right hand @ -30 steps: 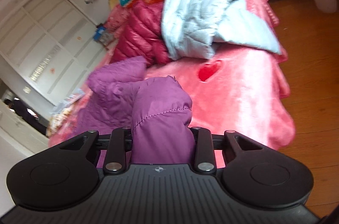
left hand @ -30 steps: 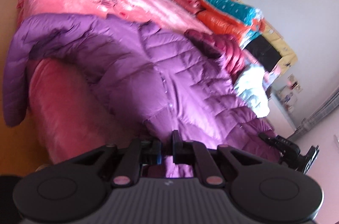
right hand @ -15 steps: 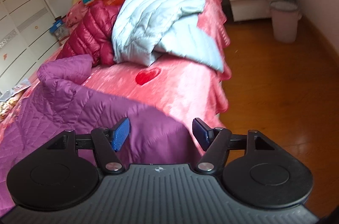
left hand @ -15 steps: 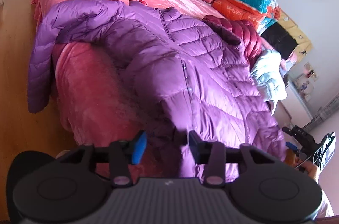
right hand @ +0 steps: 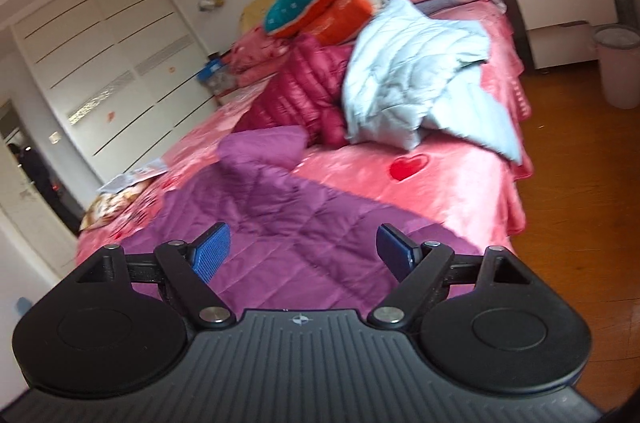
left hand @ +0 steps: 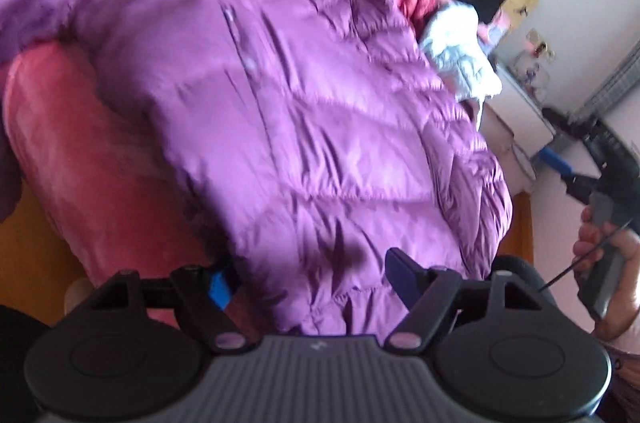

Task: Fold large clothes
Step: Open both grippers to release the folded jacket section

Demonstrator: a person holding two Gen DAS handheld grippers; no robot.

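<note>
Lying spread across the bed (left hand: 60,151), the purple down jacket (left hand: 320,111) is covering the near corner, its hem hanging over the bed's edge. The left gripper (left hand: 308,279) is hovering just over that hem with its jaws opening; fabric is sitting between the pads without being pinched. The right gripper (right hand: 304,253) is hanging above the jacket's quilted lining (right hand: 280,223) near the bed's side edge, its jaws also opening, spread wide and gripping nothing. A dark red jacket (right hand: 304,91) and a pale blue jacket (right hand: 416,75) are lying heaped further up the bed, toward the head end.
</note>
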